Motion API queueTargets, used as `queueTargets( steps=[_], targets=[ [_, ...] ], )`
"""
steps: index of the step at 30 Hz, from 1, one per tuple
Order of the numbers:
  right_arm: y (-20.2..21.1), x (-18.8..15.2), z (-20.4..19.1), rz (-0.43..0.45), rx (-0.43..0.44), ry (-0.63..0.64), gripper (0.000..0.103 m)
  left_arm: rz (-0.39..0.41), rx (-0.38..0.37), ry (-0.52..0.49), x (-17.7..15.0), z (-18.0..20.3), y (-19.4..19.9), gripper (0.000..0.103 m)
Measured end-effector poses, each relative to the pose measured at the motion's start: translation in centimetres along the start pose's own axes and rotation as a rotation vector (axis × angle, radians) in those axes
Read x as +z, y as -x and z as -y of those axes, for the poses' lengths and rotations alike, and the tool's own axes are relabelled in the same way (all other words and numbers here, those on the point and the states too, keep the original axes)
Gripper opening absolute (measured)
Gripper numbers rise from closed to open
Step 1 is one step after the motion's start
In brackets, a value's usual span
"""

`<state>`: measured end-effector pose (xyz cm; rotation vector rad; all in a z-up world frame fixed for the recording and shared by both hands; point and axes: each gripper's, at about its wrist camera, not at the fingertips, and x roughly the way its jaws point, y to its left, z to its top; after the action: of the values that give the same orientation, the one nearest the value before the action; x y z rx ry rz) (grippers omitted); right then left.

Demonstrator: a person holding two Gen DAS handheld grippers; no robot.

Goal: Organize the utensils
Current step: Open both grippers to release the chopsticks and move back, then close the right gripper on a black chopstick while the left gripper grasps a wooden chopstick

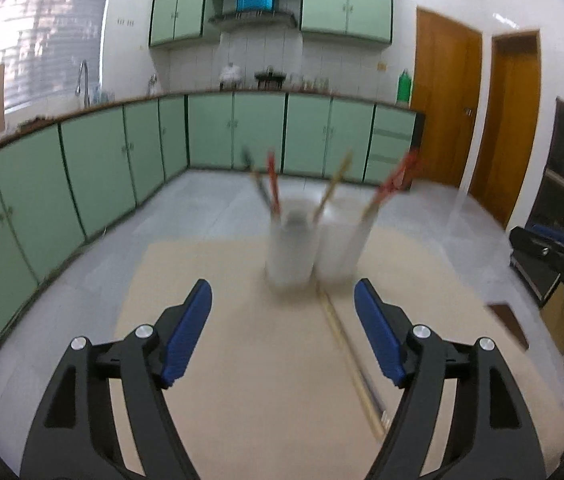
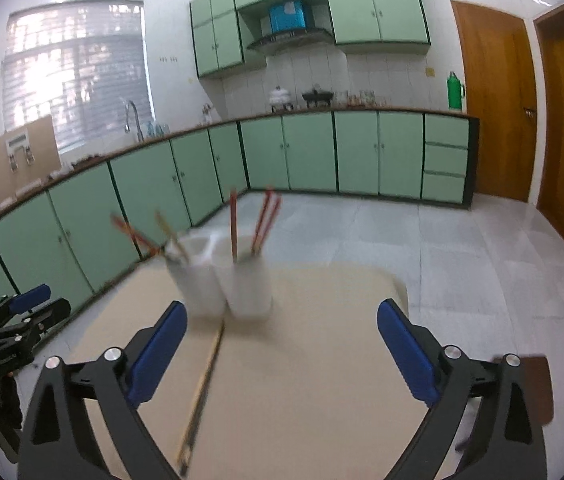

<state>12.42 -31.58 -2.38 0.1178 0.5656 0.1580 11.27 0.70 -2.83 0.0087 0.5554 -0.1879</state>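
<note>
Clearly the loose chopsticks [image 2: 201, 392] are the thing to deal with: they lie flat on the beige worktop [image 2: 322, 360], running from the foot of the holders toward the lower middle of the right wrist view, and in the left wrist view [image 1: 352, 364] they run from centre to lower right. Blur hides whether it is one pair or more.

Behind them stand two white holders [image 2: 225, 284], touching or almost touching, in the centre of both views [image 1: 310, 248]. Red and yellowish sticks [image 2: 263, 220] lean out of them at differing angles.

Both sets of tongs are empty. The right tongs [image 2: 282, 348] gape very wide, with the far end of the chopsticks showing in the gap between the blue pads [image 2: 157, 352]. The left tongs [image 1: 282, 332] stand fairly wide too, the chopsticks lying nearer their right-hand pad. The left tool also shows at the left edge of the right wrist view.

Judging by this, the step in hand is picking up the loose sticks. To do it well, I would choose one set of tongs, probably the right, bring the pads down astride the sticks near their middle and turned across their length, then close so both sticks are caught together. Thin sticks lying flat can roll or scissor apart, so a low, square approach matters. The holders look light; keep the other tool clear of them, or steady one while dropping the sticks in.
</note>
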Motion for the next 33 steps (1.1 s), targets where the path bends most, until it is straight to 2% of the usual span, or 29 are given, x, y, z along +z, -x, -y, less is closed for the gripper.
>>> queueTargets(
  steps=[6,12,16,22,26,33],
  targets=[
    [-1.1,-5.6,-0.8,-0.107,-0.012,-0.030,0.094,-0.146,0.033,0.006,-6.4,-0.7,-1.0,0.072],
    [-1.9,-9.6,-1.9,-0.180,-0.006,-0.031,0.094,-0.224,0.045,-0.007,-10.4,-0.7,-1.1,0.072],
    [-2.4,-11.3,-2.8,-0.224,0.024,-0.037,0.091,-0.256,0.067,-0.010,-11.7,-1.0,-1.1,0.072],
    [-3.2,-13.0,-4.6,-0.284,0.050,-0.009,0.077,-0.273,0.089,0.005,-12.3,-1.8,-1.1,0.073],
    [-3.5,-13.7,-6.0,-0.312,0.078,0.013,0.063,-0.281,0.095,0.023,-12.6,-2.4,-1.2,0.074],
    [-4.1,-14.2,-8.2,-0.333,0.094,0.050,0.052,-0.286,0.093,0.037,-12.7,-2.9,-1.1,0.074]
  ],
)
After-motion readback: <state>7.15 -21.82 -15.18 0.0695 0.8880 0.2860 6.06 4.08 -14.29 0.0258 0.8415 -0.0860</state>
